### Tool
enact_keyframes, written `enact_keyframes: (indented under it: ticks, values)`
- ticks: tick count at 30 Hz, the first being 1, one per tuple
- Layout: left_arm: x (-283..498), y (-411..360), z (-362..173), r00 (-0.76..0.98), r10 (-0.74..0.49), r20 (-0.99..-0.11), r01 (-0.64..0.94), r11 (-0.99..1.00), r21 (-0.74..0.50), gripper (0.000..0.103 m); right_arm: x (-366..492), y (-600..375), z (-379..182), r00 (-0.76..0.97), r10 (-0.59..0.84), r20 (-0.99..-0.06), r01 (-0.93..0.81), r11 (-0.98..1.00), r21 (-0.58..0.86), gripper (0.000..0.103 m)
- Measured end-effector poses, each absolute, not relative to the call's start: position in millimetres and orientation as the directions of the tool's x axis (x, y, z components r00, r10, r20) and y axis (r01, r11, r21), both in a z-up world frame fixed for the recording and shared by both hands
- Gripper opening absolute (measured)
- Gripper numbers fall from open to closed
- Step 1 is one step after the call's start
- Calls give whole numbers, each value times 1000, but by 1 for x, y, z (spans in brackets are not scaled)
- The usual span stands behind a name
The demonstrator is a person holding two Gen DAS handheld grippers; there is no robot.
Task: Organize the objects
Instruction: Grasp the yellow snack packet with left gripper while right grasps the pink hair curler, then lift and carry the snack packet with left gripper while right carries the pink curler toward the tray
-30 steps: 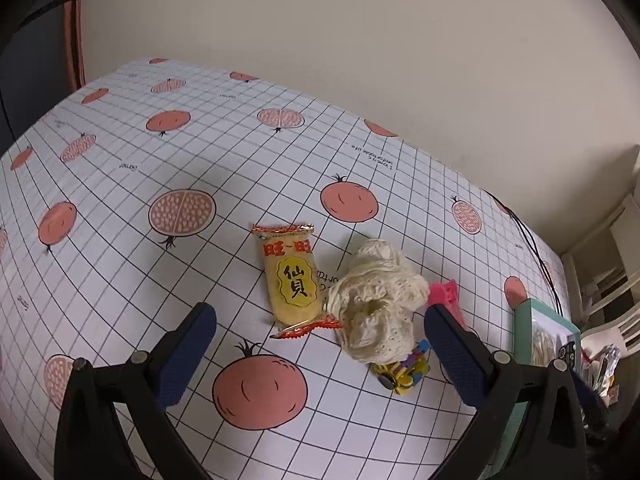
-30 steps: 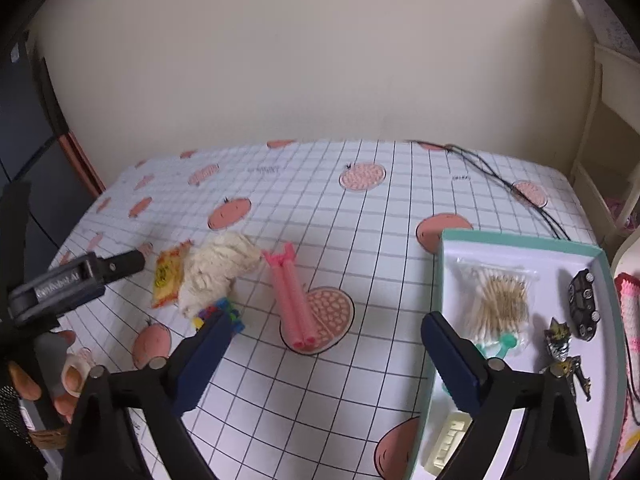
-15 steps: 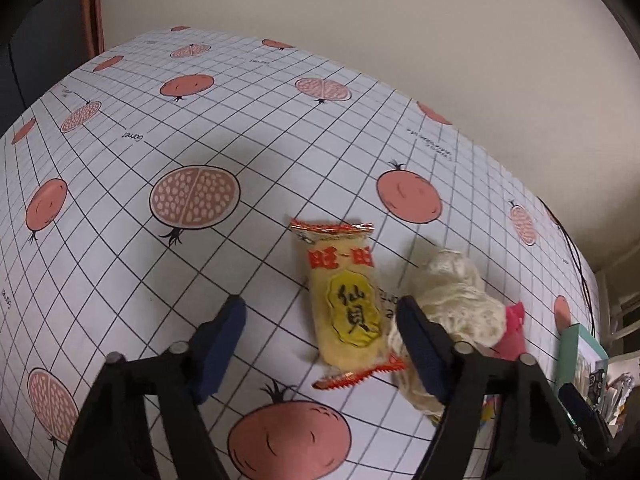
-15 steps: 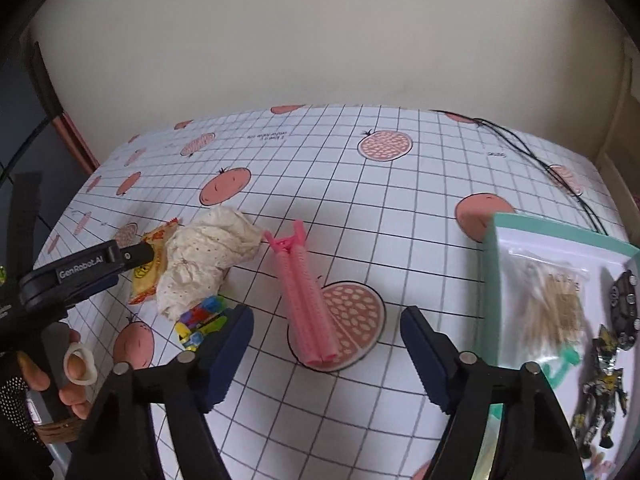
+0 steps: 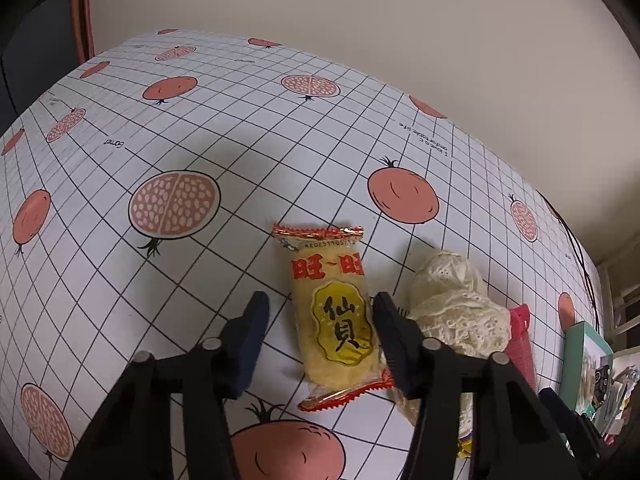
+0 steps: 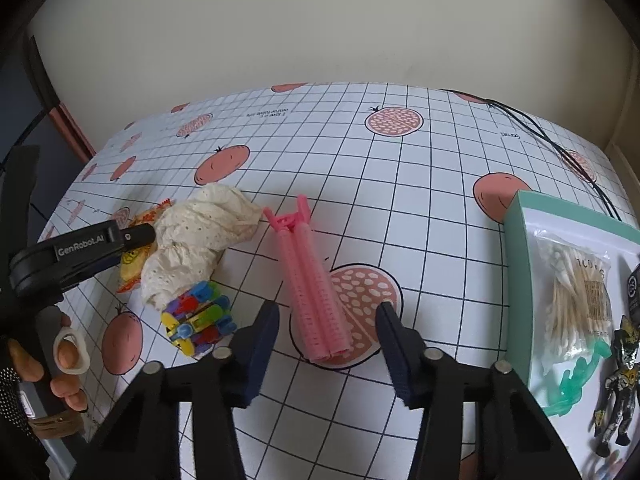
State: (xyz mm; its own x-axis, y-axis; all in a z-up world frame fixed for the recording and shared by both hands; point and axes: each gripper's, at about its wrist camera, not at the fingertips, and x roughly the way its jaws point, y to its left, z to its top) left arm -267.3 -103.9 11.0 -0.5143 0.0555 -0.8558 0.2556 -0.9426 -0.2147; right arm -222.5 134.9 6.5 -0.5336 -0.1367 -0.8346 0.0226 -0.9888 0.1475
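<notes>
A yellow snack packet [image 5: 332,312] with red crimped ends lies flat on the pomegranate-print tablecloth [image 5: 200,128]. My left gripper [image 5: 320,320] straddles it with its jaws closing. The right finger [image 5: 390,332] sits at the packet's edge and the left finger [image 5: 252,332] stands clear of it. A pair of pink ridged rollers [image 6: 312,288] lies lengthwise between the closing jaws of my right gripper [image 6: 326,332], with a gap on each side. A crumpled cream lace cloth [image 5: 452,312] rests just right of the packet.
A colourful plastic toy [image 6: 196,320] lies beside the cloth [image 6: 200,240]. A teal tray [image 6: 520,240] at the right holds a bag of cotton swabs [image 6: 576,292], a small figure [image 6: 620,384] and a green chain [image 6: 576,380]. A black cable [image 6: 560,148] crosses the far right corner. A hand [image 6: 60,352] grips the left tool.
Both grippers have come down closer to the table and their jaws have narrowed. The left now brackets the snack packet, the right brackets the pink rollers.
</notes>
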Motion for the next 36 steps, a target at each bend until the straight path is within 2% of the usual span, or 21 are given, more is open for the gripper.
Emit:
enact_keyframes:
  ticks: [3, 5, 8, 26, 36]
  values:
    - [-268, -100, 11, -515, 58, -855, 243, -947, -210, 42, -223, 136, 4, -527, -136, -839, 17, -989, 149, 43]
    - [-268, -99, 11, -513, 58, -856, 243, -947, -210, 39, -223, 135, 3, -525, -136, -840, 18, -989, 149, 36]
    - [-268, -99, 11, -512, 53, -857, 239, -950, -202, 38, -223, 133, 3, -529, -133, -838, 22, -990, 143, 33]
    - [-263, -97, 14, -497, 23, -868, 228, -961, -156, 35, -219, 137, 12, -561, -147, -815, 16, -986, 167, 28]
    - [-252, -98, 39, -537, 19, -843, 225, -960, -165, 35, -210, 146, 32, -607, -167, -777, 20, -981, 195, 27]
